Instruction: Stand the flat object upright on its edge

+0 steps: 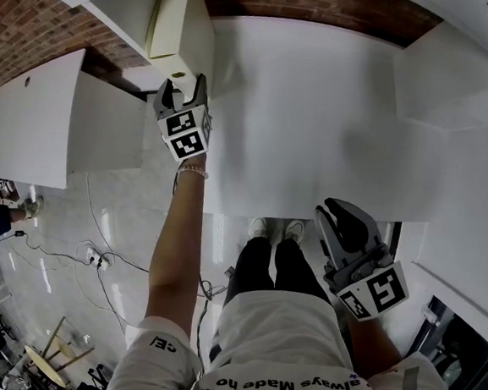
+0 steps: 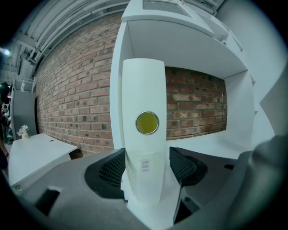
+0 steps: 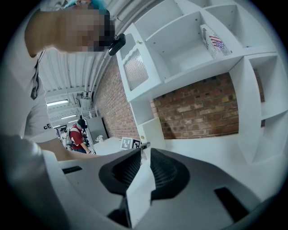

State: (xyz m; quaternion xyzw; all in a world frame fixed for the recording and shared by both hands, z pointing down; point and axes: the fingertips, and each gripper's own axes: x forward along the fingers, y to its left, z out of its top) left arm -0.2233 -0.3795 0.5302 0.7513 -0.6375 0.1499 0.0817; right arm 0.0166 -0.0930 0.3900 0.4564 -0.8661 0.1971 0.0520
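The flat object point(image 1: 183, 34) is a tall white slab with a round yellow sticker point(image 2: 147, 122). It stands upright on its edge at the table's left end, close beside a white shelf upright. My left gripper point(image 1: 182, 93) reaches level toward it. The slab point(image 2: 144, 90) sits deep between the jaws, and the gripper point(image 2: 147, 150) is shut on its two broad faces. In the right gripper view the slab point(image 3: 154, 130) shows far off. My right gripper point(image 1: 330, 208) hangs back at the table's near edge. Its fingers point(image 3: 144, 150) are together and hold nothing.
The white table point(image 1: 320, 98) runs along a brick wall under a white shelving unit point(image 3: 189, 45), where a printed box point(image 3: 215, 40) stands. A second white table point(image 1: 34, 123) is at the left. Cables point(image 1: 88, 254) lie on the floor. A person in red point(image 3: 76, 134) stands far back.
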